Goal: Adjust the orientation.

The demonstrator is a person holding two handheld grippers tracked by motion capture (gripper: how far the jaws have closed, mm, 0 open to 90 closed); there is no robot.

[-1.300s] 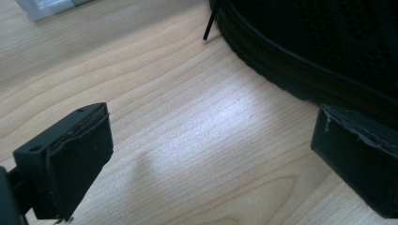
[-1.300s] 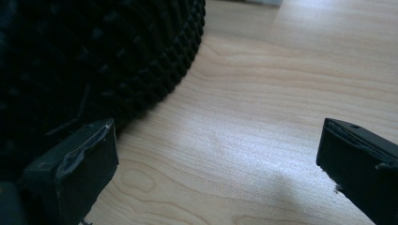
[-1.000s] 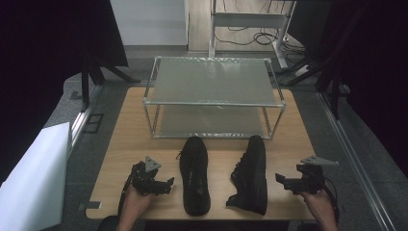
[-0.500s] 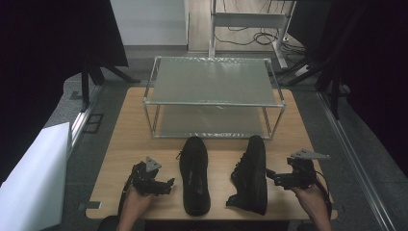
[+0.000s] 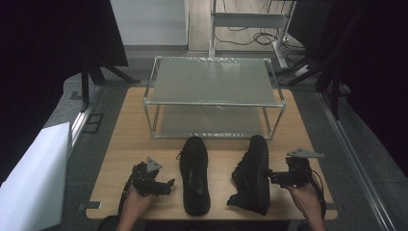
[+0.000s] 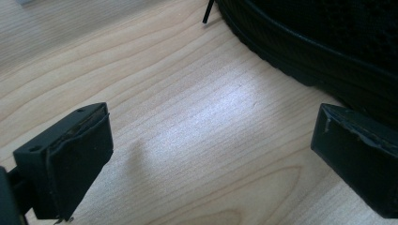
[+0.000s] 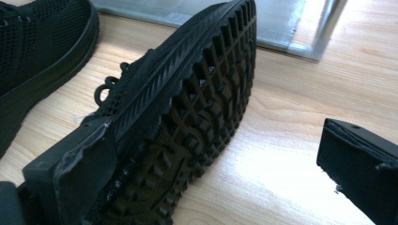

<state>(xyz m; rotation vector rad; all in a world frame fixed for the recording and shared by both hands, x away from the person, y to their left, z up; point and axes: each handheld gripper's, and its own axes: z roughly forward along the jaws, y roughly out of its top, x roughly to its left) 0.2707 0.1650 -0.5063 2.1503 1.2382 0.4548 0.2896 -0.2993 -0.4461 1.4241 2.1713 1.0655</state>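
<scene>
Writing: I read no brand, label or lettering on either shoe or on the rack.
Left shoe (image 5: 194, 174): black knit-mesh upper, laced, standing upright on its sole near the front of the table, toe toward the rack. In the left gripper view its smooth black rubber sidewall (image 6: 328, 51) curves across the top right corner, with a lace tip lying on the wood.
Right shoe (image 5: 252, 173): same black mesh, tipped onto its side, sole facing my right gripper. In the right gripper view the sole (image 7: 197, 136) shows deep blocky lugs and a ribbed edge band.
Table (image 5: 120, 144): pale wood, fine straight grain, matte with a soft glare patch.
Rack (image 5: 214, 94): two shelves of frosted grey panel in a thin metal-tube frame, standing just behind the shoes.
Left gripper (image 5: 156, 185): held low in my left hand (image 5: 134, 204) at the front left, just beside the left shoe, pointed toward it. Jaws spread wide over bare wood, gripping nothing; one worn pad sits near the sidewall, contact I cannot tell.
Right gripper (image 5: 269, 175): held in my right hand (image 5: 305, 197), pointing left at the tipped shoe. Jaws wide apart; one pad (image 7: 80, 173) lies against the shoe's sole edge, the other stands well clear over wood.
</scene>
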